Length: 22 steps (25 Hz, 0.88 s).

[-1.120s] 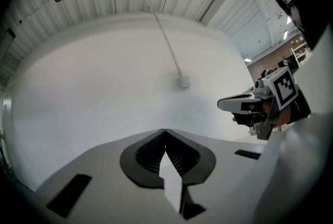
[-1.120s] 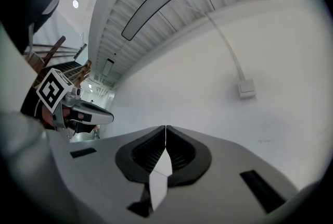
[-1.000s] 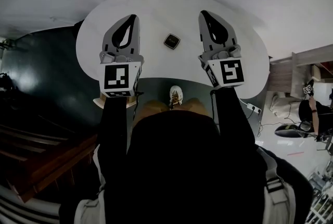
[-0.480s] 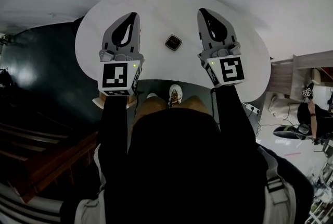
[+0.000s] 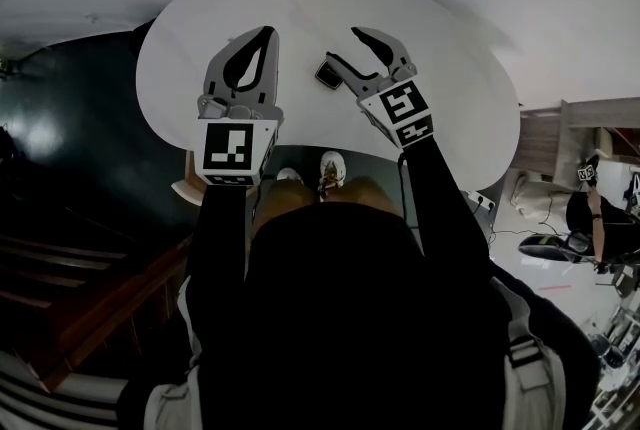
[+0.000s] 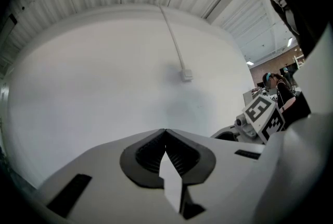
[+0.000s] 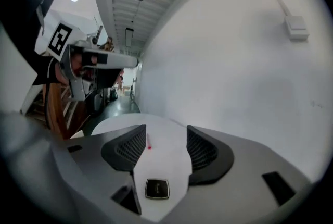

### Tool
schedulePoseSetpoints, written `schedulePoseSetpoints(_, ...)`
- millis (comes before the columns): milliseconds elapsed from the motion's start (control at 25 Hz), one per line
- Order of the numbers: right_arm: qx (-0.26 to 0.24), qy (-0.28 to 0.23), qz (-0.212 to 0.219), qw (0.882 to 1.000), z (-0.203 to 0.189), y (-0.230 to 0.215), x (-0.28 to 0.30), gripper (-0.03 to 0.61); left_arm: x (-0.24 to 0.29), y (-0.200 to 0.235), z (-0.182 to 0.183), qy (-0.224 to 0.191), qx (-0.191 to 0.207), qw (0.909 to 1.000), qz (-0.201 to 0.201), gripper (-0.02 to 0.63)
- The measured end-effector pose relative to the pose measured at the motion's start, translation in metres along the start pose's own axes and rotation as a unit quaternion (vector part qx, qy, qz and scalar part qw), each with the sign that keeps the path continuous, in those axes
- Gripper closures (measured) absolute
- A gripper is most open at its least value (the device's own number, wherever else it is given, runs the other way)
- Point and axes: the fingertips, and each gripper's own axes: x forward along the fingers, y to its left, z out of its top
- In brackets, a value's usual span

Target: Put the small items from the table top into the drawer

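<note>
Open table top (image 5: 440,48) surrounds the small square item (image 5: 326,75); the left gripper (image 5: 268,33) stands near on its left, the wall (image 7: 234,61) rises beyond the table

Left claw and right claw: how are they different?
The left claw is shut; the right claw is open, having just been opening. Nothing sits in the left claw; the black square shows between the right claw's jaws, ungripped. Both are grey with dark pads.

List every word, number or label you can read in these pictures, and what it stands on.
None can be read.
Small dark item on the table: faint mark, too blurred to read.
Left marker cube, right marker cube: black-and-white square patterns, no letters.
</note>
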Motion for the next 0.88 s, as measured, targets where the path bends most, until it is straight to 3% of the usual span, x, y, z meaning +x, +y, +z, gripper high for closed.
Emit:
schedulePoseSetpoints(240, 0.011, 0.108, 0.058, 0.992, -0.074, 0.02, 0.038, 0.264, -0.003, -0.001, -0.013, 0.015, 0.0, 0.9999, -0.001, 0.598)
schedulePoseSetpoints(480, 0.017, 0.197, 0.091, 0.976, -0.139, 0.032, 0.065, 0.241, -0.004, 0.001, -0.026, 0.03, -0.009, 0.9995, 0.003, 0.598)
schedulePoseSetpoints(880, 0.033, 0.298, 0.104, 0.948, -0.228, 0.033, 0.084, 0.227, -0.011, 0.015, -0.043, 0.055, -0.007, 0.9982, 0.023, 0.598)
